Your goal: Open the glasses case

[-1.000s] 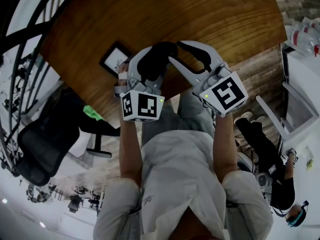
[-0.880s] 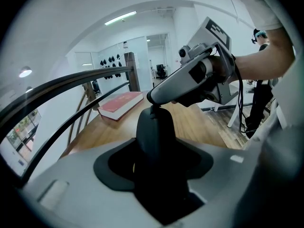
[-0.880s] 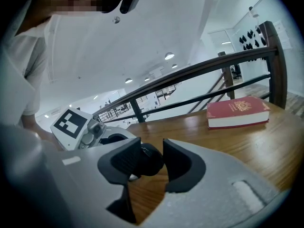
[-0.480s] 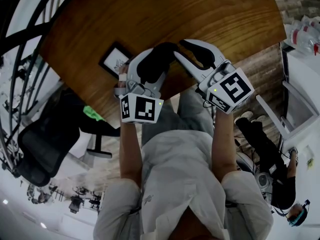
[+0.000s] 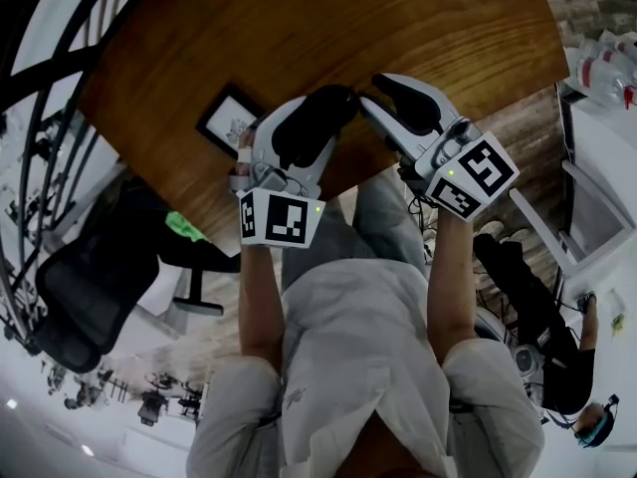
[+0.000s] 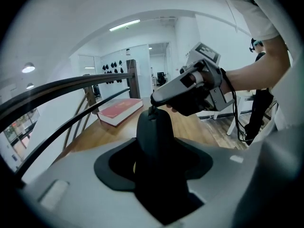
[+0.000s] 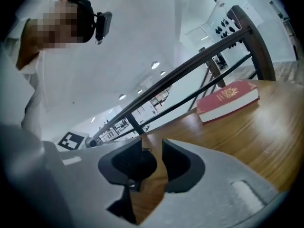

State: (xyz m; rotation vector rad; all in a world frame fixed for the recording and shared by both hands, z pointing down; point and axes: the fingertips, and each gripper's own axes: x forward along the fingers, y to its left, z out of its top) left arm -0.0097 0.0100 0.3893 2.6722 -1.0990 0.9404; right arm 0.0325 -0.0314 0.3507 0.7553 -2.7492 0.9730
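A black glasses case [image 5: 317,116] is clamped upright between the jaws of my left gripper [image 5: 304,132], above the near edge of the wooden table [image 5: 299,28]. In the left gripper view the case [image 6: 154,137] fills the gap between the jaws, its small zip pull [image 6: 151,111] at the top. My right gripper [image 5: 371,94] reaches in from the right, with its tips [image 6: 155,100] right at that pull. Its jaws have just closed a little and still stand a narrow gap apart [image 7: 152,144]. Wood shows through the gap, and only a thin bit of the pull sits by one pad.
A red book [image 7: 228,101] lies flat further out on the table, left of the case in the head view [image 5: 231,118]. A black railing [image 5: 40,88] and an office chair [image 5: 85,287] stand to the left. Another person [image 5: 542,337] sits low at the right.
My right gripper has shifted a little to the right and rolled, so its marker cube now faces differently. The left gripper and the case have stayed put.
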